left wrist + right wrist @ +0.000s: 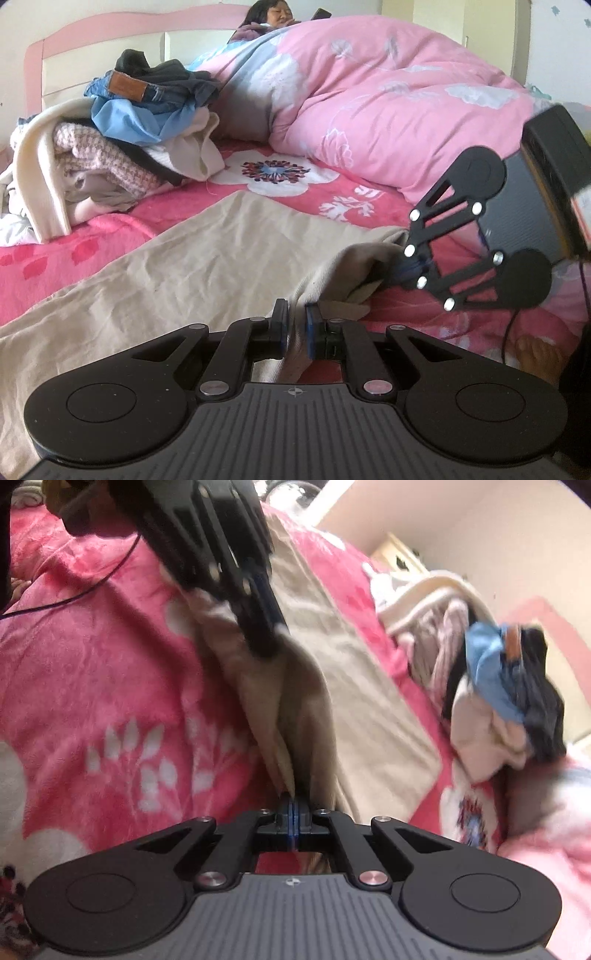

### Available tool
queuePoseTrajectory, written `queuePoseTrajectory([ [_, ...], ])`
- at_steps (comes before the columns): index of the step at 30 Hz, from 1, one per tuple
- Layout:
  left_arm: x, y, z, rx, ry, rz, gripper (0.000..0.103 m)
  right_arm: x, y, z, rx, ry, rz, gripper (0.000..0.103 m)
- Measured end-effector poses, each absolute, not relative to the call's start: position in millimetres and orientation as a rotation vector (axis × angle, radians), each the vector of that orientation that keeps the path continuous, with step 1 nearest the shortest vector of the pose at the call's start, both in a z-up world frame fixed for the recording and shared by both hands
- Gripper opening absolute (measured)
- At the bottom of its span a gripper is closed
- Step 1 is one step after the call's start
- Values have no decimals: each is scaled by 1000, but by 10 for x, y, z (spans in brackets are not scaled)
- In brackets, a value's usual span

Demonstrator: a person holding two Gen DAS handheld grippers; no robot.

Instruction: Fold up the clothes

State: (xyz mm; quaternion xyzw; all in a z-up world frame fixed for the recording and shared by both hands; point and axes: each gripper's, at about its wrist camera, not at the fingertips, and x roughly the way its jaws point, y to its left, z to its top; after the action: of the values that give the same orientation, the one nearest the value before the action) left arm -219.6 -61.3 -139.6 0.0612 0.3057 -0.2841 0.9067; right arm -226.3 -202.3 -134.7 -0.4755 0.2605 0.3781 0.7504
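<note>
Pinching beige garment [207, 258] | right gripper [406, 267] tips buried in folds

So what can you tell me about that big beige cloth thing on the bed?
The beige, wrinkled, cotton-looking garment lies spread mostly flat on the pink flowered fleece blanket. Its near edge is bunched and lifted. The left hand-held gripper is shut on that edge, and the right hand-held gripper pinches a fold beside it. It lies apart from the heap of mixed clothes.
</note>
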Motion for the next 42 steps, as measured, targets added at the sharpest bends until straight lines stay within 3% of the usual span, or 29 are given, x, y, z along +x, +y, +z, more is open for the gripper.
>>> queuePoseTrajectory([
  [9, -2307, -694, -1455, 190, 630, -616, 9, -2541, -2217, -1311, -1108, 591, 866, 2],
  [10, -2313, -689, -1455, 187, 630, -618, 9, -2603, -2232, -1250, -1099, 574, 887, 10],
  [11, -2313, -682, -1456, 182, 630, -618, 9, -2650, -2235, -1198, -1093, 548, 896, 26],
  [13, -2306, -672, -1460, 173, 632, -617, 9, -2696, -2192, -1131, -1082, 475, 902, 42],
  [14, -2302, -670, -1461, 170, 632, -617, 9, -2700, -2160, -1124, -1081, 440, 889, 49],
  [16, -2296, -669, -1462, 167, 633, -618, 9, -2693, -2098, -1144, -1085, 385, 871, 53],
  [23, -2298, -679, -1452, 169, 633, -617, 9, -2618, -1889, -1238, -1083, 352, 893, 53],
  [26, -2303, -679, -1458, 170, 634, -619, 9, -2599, -1823, -1275, -1087, 346, 887, 47],
  [29, -2318, -692, -1460, 181, 634, -628, 9, -2553, -1787, -1327, -1084, 372, 881, 35],
  [30, -2325, -698, -1464, 186, 637, -636, 9, -2542, -1777, -1348, -1091, 372, 880, 27],
  [31, -2331, -704, -1469, 191, 641, -645, 10, -2531, -1767, -1365, -1098, 368, 874, 10],
  [33, -2338, -727, -1482, 212, 656, -669, 10, -2511, -1767, -1364, -1090, 362, 860, 5],
  [39, -2416, -796, -1498, 263, 648, -701, 22, -2615, -1808, -1383, -1121, 379, 880, 3],
  [42, -2476, -874, -1559, 334, 645, -716, 22, -2615, -1927, -1220, -984, 492, 882, 14],
])
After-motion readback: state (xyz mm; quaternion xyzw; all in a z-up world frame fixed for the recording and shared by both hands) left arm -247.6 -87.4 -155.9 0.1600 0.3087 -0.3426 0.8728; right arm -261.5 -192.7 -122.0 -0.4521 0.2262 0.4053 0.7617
